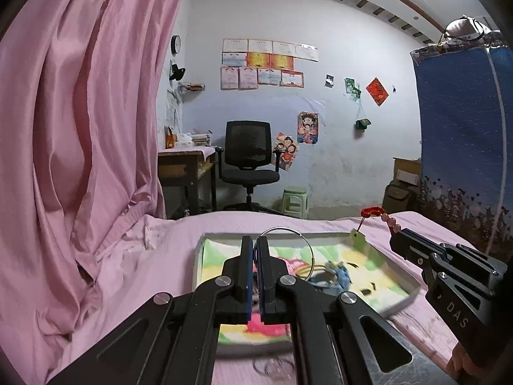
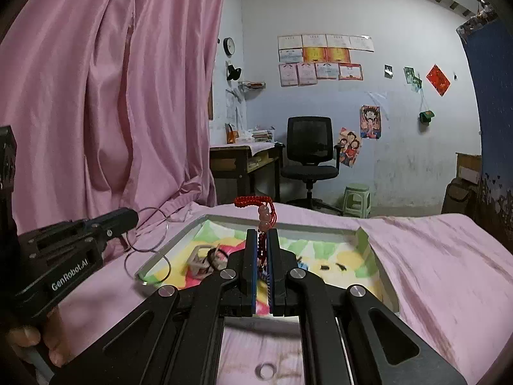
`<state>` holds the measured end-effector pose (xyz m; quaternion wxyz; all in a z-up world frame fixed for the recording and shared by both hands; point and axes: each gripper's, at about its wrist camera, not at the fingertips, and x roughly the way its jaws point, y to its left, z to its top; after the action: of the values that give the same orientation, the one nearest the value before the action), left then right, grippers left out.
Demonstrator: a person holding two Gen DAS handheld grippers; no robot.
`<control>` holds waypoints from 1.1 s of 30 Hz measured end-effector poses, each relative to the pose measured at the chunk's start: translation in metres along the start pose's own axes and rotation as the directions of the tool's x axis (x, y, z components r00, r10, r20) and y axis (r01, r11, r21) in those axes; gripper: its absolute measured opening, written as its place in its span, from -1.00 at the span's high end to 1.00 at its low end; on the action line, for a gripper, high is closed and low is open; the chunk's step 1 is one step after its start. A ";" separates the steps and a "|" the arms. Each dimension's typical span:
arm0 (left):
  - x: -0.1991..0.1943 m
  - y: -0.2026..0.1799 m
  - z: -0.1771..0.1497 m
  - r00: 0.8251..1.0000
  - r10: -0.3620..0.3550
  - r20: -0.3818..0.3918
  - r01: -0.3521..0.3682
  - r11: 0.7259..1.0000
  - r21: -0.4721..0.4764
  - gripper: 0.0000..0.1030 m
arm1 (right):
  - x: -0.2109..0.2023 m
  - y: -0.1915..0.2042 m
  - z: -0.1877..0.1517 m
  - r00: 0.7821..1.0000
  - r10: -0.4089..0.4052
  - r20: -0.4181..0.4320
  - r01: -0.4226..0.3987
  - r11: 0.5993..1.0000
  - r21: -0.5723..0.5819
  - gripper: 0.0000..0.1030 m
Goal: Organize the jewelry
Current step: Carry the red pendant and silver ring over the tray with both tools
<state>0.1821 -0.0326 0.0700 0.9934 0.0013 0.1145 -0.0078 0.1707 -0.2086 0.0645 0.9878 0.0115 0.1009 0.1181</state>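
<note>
so we've got both grippers pinched shut right now, each on its own piece. the left gripper (image 1: pixel 254 240) is clamped on thin silver bangles (image 1: pixel 290 250), a couple of wire hoops sticking up and off to the side over the tray (image 1: pixel 413 284). the right gripper (image 2: pixel 262 234) is closed on a red cord bracelet (image 2: pixel 264 216) with pink beads, the braided loop poking up above the jaws. both pieces are held up over the tray, which sits on the pink sheet (image 2: pixel 433 256). handling-wise we'd guess the bangles are light, stiff and slick, so they could pivot or slip in a flat pinch, and gripping across the wire low on the hoop seems safest. the bracelet is soft and floppy, it'll dangle and swing, so the cord is a better hold than the round beads. in the tray there's a hair tie thing (image 2: pixel 208 258) and a few small dark bits we can't identify. a small ring (image 2: pixel 266 370) lies on the sheet near us. the curtain (image 1: pixel 80 128) hangs close on the left and could snag a hoop, and the grippers are near each other, so the dangling bits might tangle.
</note>
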 end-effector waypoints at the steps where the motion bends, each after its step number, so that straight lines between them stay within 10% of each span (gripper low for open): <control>1: 0.004 0.000 0.001 1.000 0.003 0.000 -0.003 1.000 0.003 0.94 | 0.004 0.000 0.001 1.000 0.000 0.001 0.000 1.000 0.001 0.91; 18: 0.097 0.010 -0.002 0.990 0.040 -0.139 -0.048 0.998 -0.051 0.94 | 0.085 -0.014 0.000 0.998 -0.048 -0.049 0.050 0.999 0.023 0.91; 33: 0.142 0.014 -0.018 0.921 0.012 -0.389 -0.038 0.998 -0.059 0.94 | 0.124 -0.025 -0.021 0.976 -0.053 -0.209 0.068 0.995 0.067 0.91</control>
<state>0.3164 -0.0209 0.0198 0.9505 -0.0282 0.3093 0.0089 0.2907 -0.2037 0.0181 0.9739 0.0326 0.2080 0.0847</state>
